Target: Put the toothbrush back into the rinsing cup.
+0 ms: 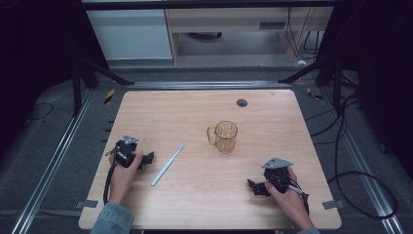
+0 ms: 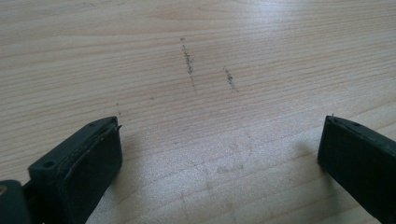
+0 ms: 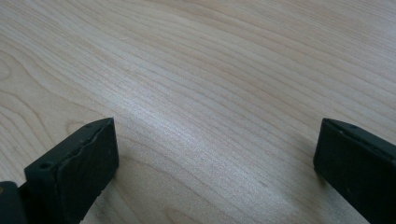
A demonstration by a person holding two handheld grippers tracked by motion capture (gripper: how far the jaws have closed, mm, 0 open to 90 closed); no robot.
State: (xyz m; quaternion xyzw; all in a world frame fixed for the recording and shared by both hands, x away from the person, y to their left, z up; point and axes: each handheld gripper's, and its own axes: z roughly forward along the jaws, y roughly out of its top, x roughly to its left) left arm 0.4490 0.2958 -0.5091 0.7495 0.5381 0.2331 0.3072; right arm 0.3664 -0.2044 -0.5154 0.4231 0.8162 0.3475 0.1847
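A clear amber glass mug (image 1: 225, 136) stands upright near the middle of the wooden table (image 1: 204, 204), its handle to the left. A light blue toothbrush (image 1: 168, 164) lies flat left of it, bristle end toward the far right. My left gripper (image 1: 148, 157) rests low on the table just left of the toothbrush, held in a hand. In the left gripper view its jaws stand wide apart, left gripper (image 2: 219, 144) open over bare wood. My right gripper (image 1: 251, 185) sits near the front right, below the mug. The right gripper (image 3: 215, 149) is open too, nothing between its jaws.
A round dark cable port (image 1: 242, 102) sits in the table's far side. Metal rails and black cables (image 1: 350, 161) run along both sides of the table. White and beige cabinets (image 1: 131, 34) stand beyond the far edge. Faint dark scuff marks (image 2: 189, 60) streak the wood.
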